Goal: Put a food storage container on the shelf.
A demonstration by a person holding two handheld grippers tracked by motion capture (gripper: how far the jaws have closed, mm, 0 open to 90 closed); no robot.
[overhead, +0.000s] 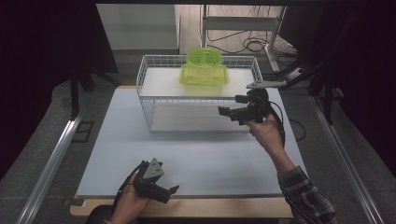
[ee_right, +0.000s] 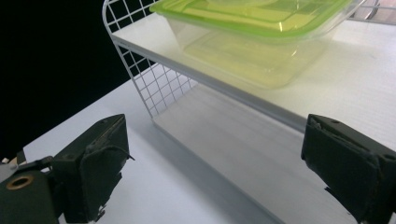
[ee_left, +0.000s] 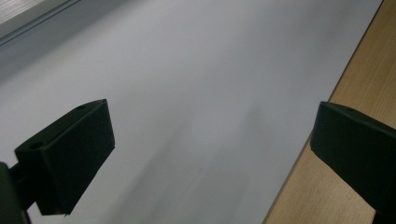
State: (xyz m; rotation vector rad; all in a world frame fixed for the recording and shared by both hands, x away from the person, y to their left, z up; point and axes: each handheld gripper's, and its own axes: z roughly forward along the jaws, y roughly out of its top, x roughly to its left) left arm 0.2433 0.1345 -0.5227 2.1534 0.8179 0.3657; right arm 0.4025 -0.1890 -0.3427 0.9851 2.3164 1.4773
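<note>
a dark room frames the pale grey table top (overhead: 196, 163) bearing a white wire two-tier shelf rack (overhead: 149, 100); on its upper tier sits a translucent green lidded plastic box (ee_right: 252, 42), likely light, stiff and slick, best gripped at the rim; it lies above and beyond the right gripper (ee_right: 212, 163), jaws apart and empty; left gripper (ee_left: 212, 158) likewise gapes over the table

We've got the white mat (overhead: 201, 158) under the left tongs (overhead: 169, 192), wooden table edge (ee_left: 327, 196) beside them, floor cables (overhead: 252, 44) far beyond.
</note>
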